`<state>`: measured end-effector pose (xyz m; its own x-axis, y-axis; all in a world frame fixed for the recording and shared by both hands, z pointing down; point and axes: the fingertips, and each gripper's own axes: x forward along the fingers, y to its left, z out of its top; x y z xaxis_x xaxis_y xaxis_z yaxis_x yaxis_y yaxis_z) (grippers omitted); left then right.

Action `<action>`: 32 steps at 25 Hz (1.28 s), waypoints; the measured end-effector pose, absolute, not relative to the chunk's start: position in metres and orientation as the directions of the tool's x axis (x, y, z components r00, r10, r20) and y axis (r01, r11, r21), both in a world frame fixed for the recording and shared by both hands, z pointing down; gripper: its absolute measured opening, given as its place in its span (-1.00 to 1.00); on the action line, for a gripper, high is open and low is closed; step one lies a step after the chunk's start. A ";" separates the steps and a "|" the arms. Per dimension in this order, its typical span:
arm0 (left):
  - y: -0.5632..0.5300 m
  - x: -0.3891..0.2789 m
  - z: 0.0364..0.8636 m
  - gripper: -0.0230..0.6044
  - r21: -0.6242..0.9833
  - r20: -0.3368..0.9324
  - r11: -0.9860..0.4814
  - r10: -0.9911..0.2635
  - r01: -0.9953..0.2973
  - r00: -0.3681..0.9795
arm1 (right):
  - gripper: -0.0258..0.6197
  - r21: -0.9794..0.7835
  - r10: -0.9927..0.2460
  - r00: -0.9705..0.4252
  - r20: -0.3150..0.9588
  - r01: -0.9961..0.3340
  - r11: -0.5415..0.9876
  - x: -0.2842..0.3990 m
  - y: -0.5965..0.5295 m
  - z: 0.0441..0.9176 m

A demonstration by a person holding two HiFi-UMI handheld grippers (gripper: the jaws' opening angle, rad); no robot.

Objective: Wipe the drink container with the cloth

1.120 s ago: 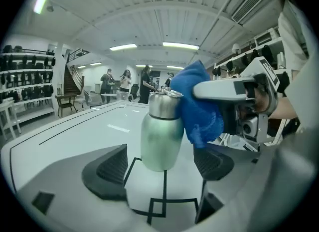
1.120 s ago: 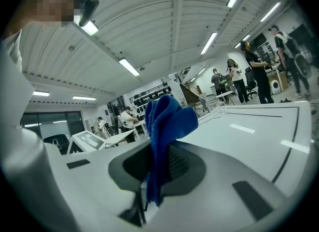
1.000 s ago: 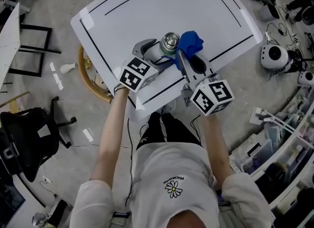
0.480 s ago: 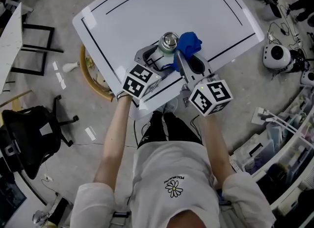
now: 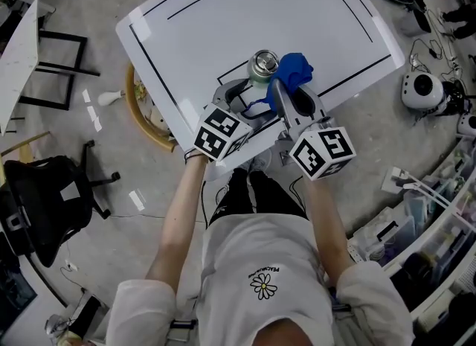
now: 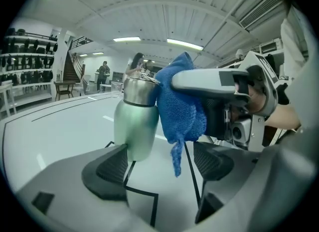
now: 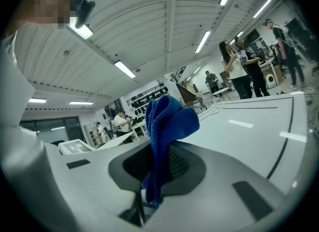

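My right hand-held gripper (image 7: 157, 168) pinches the blue cloth (image 7: 167, 121) against the bottle (image 6: 134, 116). The bottle stands on the table (image 5: 223, 17) between the spread jaws of my left hand-held gripper (image 6: 159, 163). I'd close those first to steady it, then rub.

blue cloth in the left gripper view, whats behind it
Behind the blue cloth is the right tool, shut on it. The cloth covers the near flank of the green bottle and part of its steel neck, so contact there cannot be seen.
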<state>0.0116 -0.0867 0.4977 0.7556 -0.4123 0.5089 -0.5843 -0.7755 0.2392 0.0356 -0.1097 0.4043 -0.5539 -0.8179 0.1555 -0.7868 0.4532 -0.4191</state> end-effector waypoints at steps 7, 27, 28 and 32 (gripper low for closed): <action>-0.106 -0.006 0.494 0.35 0.186 0.510 -0.800 -0.418 -0.571 0.752 | -0.79 -0.441 -0.829 -0.535 0.163 -0.791 0.424 0.038 -0.109 0.406; -0.086 -0.002 0.499 0.35 0.230 0.534 -0.794 -0.381 -0.563 0.755 | -0.79 -0.464 -0.838 -0.518 0.175 -0.794 0.394 0.025 -0.099 0.407; -0.083 -0.001 0.499 0.35 0.235 0.531 -0.796 -0.376 -0.558 0.760 | -0.79 -0.462 -0.837 -0.518 0.175 -0.794 0.395 0.024 -0.098 0.406; -0.076 0.001 0.498 0.35 0.230 0.528 -0.812 -0.359 -0.536 0.770 | -0.79 -0.460 -0.839 -0.515 0.177 -0.797 0.392 0.024 -0.096 0.407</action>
<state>0.0005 -0.0757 0.4980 0.7700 -0.3590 0.5275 -0.5363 -0.8120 0.2302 0.0237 -0.0963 0.4066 -0.5148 -0.8389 0.1767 -0.7966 0.3920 -0.4601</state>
